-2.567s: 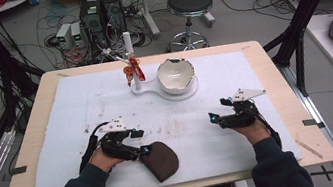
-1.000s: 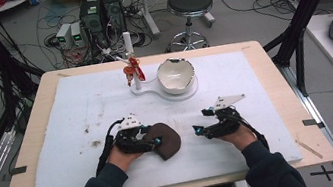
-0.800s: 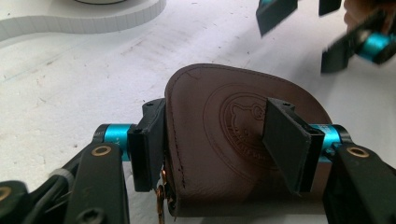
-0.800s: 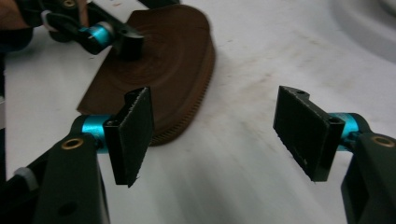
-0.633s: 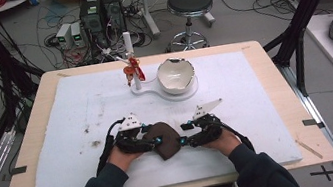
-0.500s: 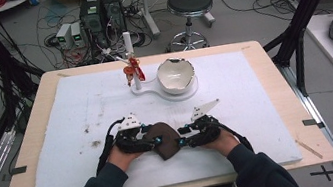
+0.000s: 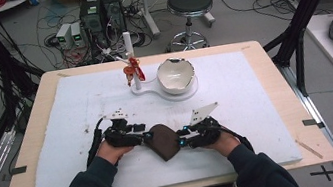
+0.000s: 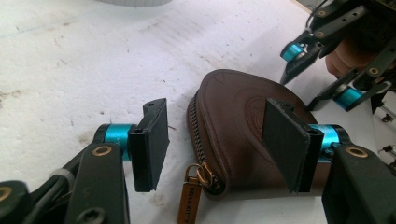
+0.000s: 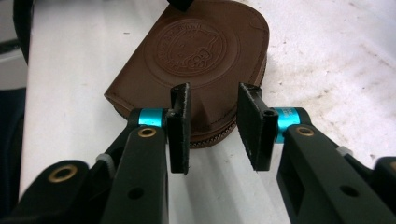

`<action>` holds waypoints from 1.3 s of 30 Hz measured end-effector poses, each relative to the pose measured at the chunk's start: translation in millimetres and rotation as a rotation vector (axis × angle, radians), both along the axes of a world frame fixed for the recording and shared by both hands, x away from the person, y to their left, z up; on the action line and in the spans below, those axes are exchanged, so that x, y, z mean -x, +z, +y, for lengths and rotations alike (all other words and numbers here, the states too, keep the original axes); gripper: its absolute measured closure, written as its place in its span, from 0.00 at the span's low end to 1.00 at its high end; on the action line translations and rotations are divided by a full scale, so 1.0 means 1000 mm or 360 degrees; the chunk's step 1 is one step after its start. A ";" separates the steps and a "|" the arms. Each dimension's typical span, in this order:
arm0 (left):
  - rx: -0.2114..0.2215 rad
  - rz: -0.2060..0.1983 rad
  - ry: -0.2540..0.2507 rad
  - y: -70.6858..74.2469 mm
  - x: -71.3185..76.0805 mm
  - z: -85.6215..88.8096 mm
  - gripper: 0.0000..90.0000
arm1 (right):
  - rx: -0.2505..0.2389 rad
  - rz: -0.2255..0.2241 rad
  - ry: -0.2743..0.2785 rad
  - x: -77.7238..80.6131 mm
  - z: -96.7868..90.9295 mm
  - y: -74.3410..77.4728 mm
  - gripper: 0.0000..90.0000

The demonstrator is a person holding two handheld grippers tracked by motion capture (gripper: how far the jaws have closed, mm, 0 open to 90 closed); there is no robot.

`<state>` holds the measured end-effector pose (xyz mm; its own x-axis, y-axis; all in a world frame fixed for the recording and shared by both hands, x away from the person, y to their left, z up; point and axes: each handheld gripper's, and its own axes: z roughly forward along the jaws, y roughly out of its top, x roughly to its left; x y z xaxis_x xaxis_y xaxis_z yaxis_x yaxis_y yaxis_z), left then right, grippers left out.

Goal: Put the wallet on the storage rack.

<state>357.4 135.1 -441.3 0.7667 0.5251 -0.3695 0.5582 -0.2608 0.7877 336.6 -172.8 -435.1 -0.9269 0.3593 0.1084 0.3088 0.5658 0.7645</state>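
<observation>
A white table mat (image 7: 254,84); at lower centre a brown leather pouch (image 7: 163,140) is flanked by left gripper (image 7: 136,134) and right gripper (image 7: 185,138), jaws spread, nothing pinched. Soft, light; best gripped at its edges.

Smooth brown embossed leather pouch (image 9: 196,60) with brassy metal zip pull (image 8: 194,186) lies on rough, matt white sheet (image 7: 265,88).

A white bowl (image 7: 176,74) sits on a white stand (image 7: 153,85) upper centre of the worktop (image 7: 274,81); a stool (image 7: 189,4) stands beyond, at top centre.
</observation>
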 end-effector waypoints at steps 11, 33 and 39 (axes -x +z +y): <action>-0.0013 -0.0064 0.0007 0.004 0.000 0.007 0.50 | -0.0127 0.0259 -0.0190 -0.011 0.006 -0.005 0.35; -0.0001 -0.0015 -0.0158 0.000 0.001 0.006 0.74 | 0.0052 -0.0105 0.0072 -0.002 0.018 0.002 0.58; 0.0004 -0.0105 -0.0188 0.004 0.004 0.006 0.80 | 0.0001 0.0032 -0.0012 -0.007 0.016 -0.001 0.47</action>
<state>353.7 141.4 -437.8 0.8456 0.4291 -0.3174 0.4708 -0.3197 0.8223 343.3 -157.2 -435.9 -0.9218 0.3665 0.1267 0.3283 0.5639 0.7577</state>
